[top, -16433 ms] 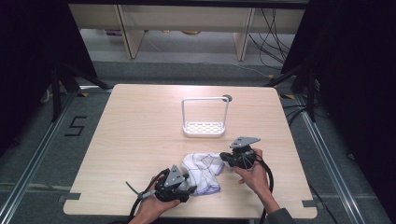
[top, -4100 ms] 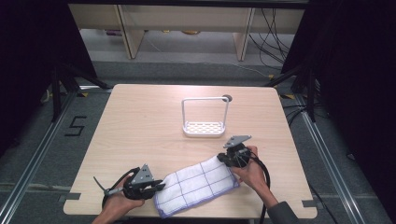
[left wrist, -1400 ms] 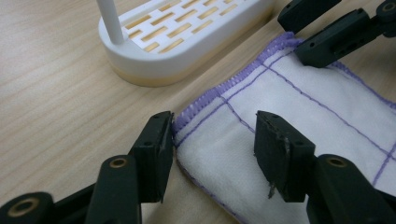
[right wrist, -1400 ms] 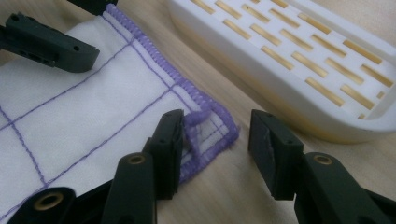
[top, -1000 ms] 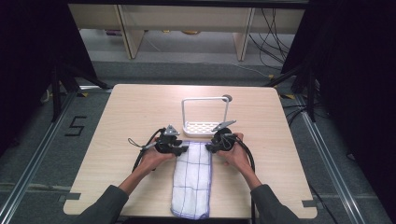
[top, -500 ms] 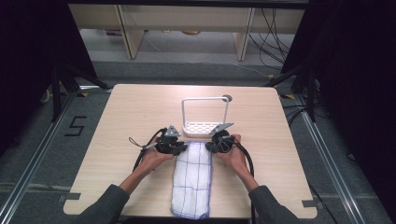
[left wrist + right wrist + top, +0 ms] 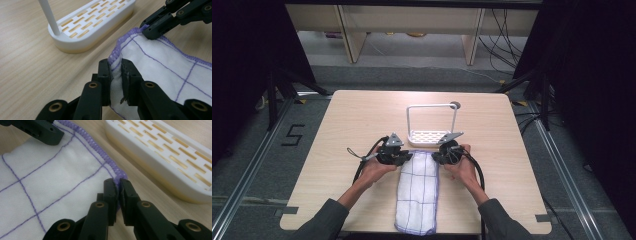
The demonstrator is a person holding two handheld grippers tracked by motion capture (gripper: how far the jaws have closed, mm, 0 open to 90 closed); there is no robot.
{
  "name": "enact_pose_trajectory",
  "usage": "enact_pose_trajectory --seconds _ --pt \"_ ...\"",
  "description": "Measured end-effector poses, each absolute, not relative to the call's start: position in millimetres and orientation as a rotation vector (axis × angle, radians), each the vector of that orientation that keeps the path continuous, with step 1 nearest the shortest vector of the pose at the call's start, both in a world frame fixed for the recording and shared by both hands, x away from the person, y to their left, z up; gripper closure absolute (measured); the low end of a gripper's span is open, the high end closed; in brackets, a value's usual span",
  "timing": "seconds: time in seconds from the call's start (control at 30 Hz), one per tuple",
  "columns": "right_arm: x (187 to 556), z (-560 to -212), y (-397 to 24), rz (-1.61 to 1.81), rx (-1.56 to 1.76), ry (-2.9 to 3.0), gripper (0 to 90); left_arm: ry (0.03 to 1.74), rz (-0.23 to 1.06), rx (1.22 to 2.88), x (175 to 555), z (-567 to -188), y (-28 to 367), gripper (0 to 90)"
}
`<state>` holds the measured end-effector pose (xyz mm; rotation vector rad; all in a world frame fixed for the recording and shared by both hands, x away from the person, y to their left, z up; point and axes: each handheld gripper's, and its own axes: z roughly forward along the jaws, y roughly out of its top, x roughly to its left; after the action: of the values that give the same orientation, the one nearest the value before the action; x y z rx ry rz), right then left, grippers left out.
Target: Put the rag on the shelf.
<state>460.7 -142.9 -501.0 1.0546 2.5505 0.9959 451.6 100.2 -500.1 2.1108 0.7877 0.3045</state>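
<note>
Cloth point(image 7: 418, 192) is lying flat as a long folded strip down the middle of the counter point(image 7: 337, 130), its near end reaching the counter's near edge and its far end stopping just short of the white rack point(image 7: 432, 125) that is standing toward the far edge. The left gripper point(image 7: 404, 157) is pinching the far left corner, its jaws closed on a bunched fold of the hem, and the right gripper point(image 7: 438, 156) is clamping the far right corner in the same way. Holding both far corners at once is keeping that short edge taut and square, which, by my judgement, is setting it up to be lifted toward the rack's rail or folded back evenly. The cloth itself is looking white and soft, crossed by a thin purple stitched grid and bordered by a purple overlocked hem, with its surface mostly smooth and only puckering where the jaws are biting.
</note>
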Motion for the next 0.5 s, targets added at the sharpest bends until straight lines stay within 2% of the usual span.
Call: enact_pose_trajectory --seconds 0.5 --pt "436.6 -467.7 -149.2 1.119 0.953 2.504 85.1 0.750 0.303 2.073 437.4 -472.5 108.2 79.1"
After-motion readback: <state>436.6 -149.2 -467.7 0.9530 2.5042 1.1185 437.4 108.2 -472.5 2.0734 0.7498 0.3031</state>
